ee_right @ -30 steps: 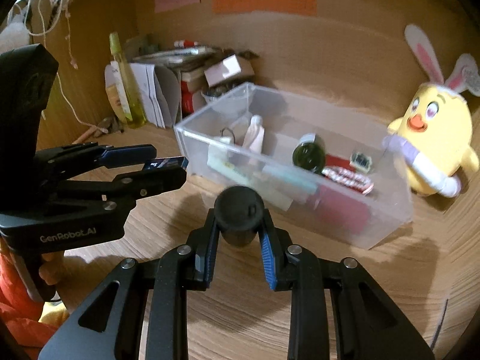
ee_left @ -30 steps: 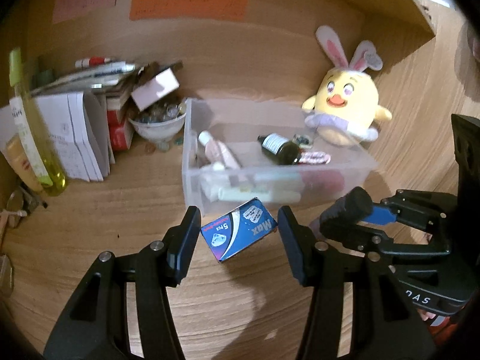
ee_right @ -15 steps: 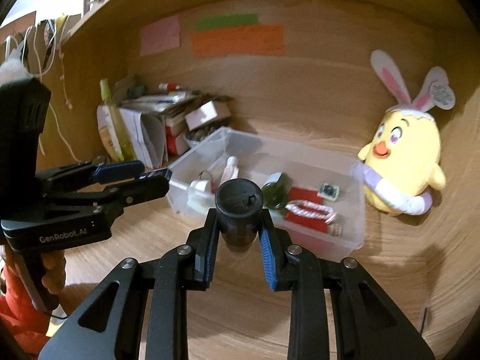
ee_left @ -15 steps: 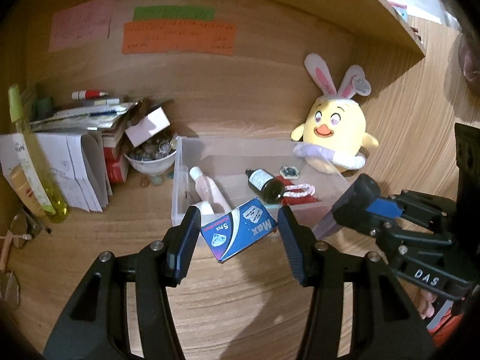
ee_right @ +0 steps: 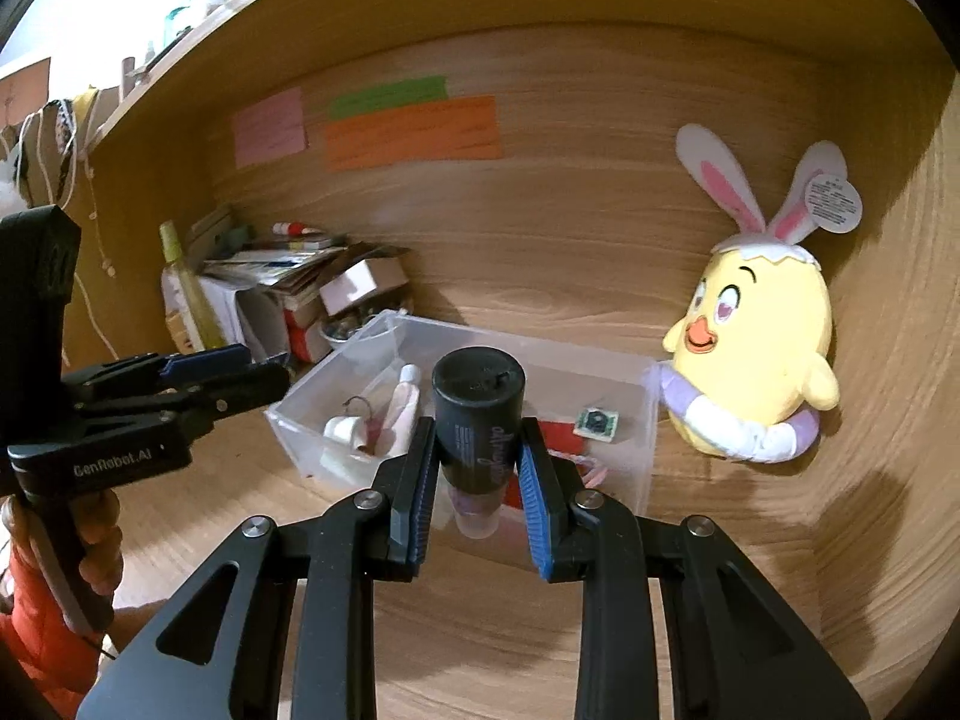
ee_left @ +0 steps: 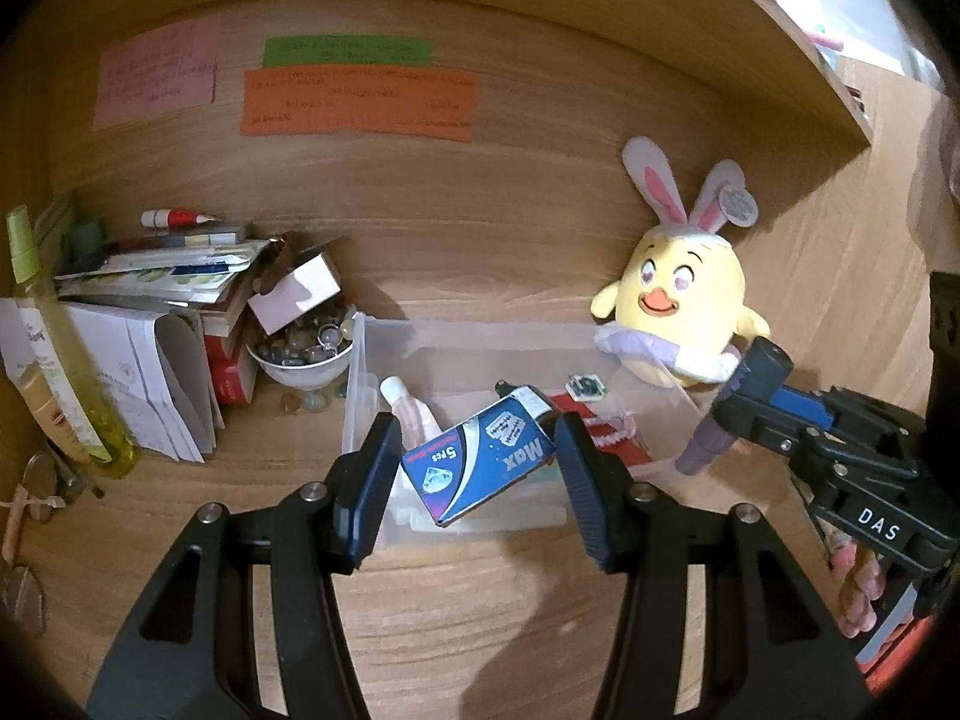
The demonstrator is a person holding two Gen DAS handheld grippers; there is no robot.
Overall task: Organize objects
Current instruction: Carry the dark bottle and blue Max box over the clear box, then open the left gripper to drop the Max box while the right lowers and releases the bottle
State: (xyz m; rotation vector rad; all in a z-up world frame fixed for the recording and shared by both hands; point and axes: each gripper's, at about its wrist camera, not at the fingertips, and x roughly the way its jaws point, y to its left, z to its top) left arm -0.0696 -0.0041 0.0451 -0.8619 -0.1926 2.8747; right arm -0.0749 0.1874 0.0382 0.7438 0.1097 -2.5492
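The left gripper (ee_left: 477, 468) has its fingers closed on a small blue box (ee_left: 478, 468), which sits tilted between them at the centre of the left wrist view, in front of the near wall of a clear plastic bin (ee_left: 360, 384). The right gripper (ee_right: 477, 480) holds a dark tube (ee_right: 480, 420) cap-end up, its fingers pressed against both sides; in the right wrist view the tube sits at the centre of the frame, in front of the same bin (ee_right: 645, 420). In the left view the tube (ee_left: 735, 411) pokes out at the right edge, with the right gripper's black body behind it.

Inside the bin I can make out a pale pink bottle (ee_left: 405, 402), a small dark bottle partly hidden behind the box, something red, and a little square card (ee_left: 585, 387). A yellow chick plush (ee_left: 684, 306) with rabbit ears stands at the right, touching the bin's far corner. At the left of the frame a white bowl (ee_left: 306, 366) of small stones is just beside the bin, with a leaning stack of papers (ee_left: 150, 282) and a tall yellow-green bottle (ee_left: 66, 348) further left. All of it rests on a wooden surface (ee_left: 480, 630), and pink, green and orange notes (ee_left: 360, 102) are stuck on the back panel in the upper left.
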